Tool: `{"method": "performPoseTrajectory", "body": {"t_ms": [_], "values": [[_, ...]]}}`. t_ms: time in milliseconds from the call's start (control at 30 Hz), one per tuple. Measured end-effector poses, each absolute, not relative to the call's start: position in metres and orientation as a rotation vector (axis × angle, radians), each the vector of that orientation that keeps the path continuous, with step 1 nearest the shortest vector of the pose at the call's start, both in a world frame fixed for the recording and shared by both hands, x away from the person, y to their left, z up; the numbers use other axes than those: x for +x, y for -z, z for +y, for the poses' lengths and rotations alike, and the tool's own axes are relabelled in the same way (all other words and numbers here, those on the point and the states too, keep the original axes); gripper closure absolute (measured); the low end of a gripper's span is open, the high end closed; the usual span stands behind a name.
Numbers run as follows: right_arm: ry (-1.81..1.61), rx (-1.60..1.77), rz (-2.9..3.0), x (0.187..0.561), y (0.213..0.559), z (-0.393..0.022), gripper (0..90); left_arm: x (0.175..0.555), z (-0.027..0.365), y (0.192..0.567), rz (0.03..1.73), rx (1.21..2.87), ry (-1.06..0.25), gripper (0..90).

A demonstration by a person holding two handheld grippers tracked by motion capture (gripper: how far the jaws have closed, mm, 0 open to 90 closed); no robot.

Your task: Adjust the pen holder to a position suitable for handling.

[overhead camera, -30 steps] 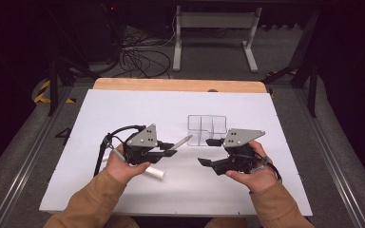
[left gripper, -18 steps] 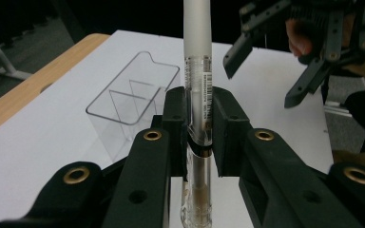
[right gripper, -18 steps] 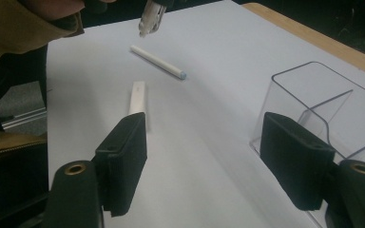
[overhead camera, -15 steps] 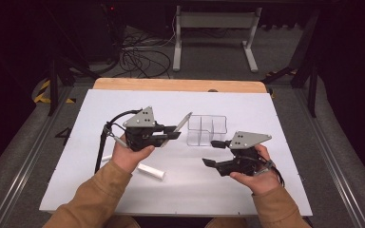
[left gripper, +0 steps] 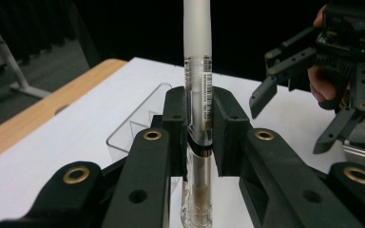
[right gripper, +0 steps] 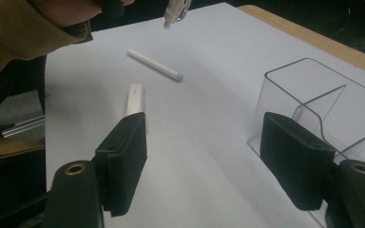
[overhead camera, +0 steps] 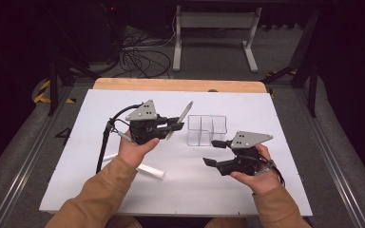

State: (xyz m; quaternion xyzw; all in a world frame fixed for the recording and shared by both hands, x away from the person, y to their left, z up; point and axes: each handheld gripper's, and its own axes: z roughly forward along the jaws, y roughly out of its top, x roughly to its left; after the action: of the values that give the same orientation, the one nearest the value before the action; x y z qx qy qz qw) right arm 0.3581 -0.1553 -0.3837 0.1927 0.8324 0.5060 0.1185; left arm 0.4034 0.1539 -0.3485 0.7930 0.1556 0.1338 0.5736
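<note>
My left gripper [overhead camera: 175,126] is shut on a pen [overhead camera: 185,113] with a clear barrel and a frosted white cap, held above the table just left of the clear box [overhead camera: 207,137]. In the left gripper view the pen [left gripper: 198,71] stands upright between the pads, cap end up, with the clear box [left gripper: 132,129] behind it. My right gripper [overhead camera: 212,153] hovers open to the right of the box's front, nothing between its jaws. In the right gripper view the open jaws frame bare table, with the clear box [right gripper: 304,90] beside the right jaw.
A white pen [overhead camera: 150,171] lies on the white board under my left forearm, and a short white piece [overhead camera: 108,157] lies left of it. The right gripper view shows the white pen [right gripper: 154,65] and the short piece [right gripper: 134,99]. A wooden edge [overhead camera: 180,85] borders the far side.
My left gripper has carried the pen away from me and rightward, closer to the clear box, and the pen now points more steeply up. The right gripper has barely shifted.
</note>
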Motion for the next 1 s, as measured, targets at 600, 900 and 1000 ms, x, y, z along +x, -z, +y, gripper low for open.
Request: {"method": "performPoseTrajectory", "body": {"t_ms": [600, 900, 1000], "values": [[-1.485, 0.541, 2.455, 0.358, 0.386, -0.154, 35.2, 0.440, 0.130, 0.355, 0.398, 1.809, -0.301, 78.0], [-1.486, 0.538, 2.461, 0.358, 0.387, -0.154, 35.1, 0.456, 0.116, 0.362, 0.398, 1.766, -0.296, 78.0], [-1.486, 0.536, 2.464, 0.358, 0.387, -0.154, 35.1, 0.461, 0.110, 0.363, 0.399, 1.781, -0.303, 77.9]]}}
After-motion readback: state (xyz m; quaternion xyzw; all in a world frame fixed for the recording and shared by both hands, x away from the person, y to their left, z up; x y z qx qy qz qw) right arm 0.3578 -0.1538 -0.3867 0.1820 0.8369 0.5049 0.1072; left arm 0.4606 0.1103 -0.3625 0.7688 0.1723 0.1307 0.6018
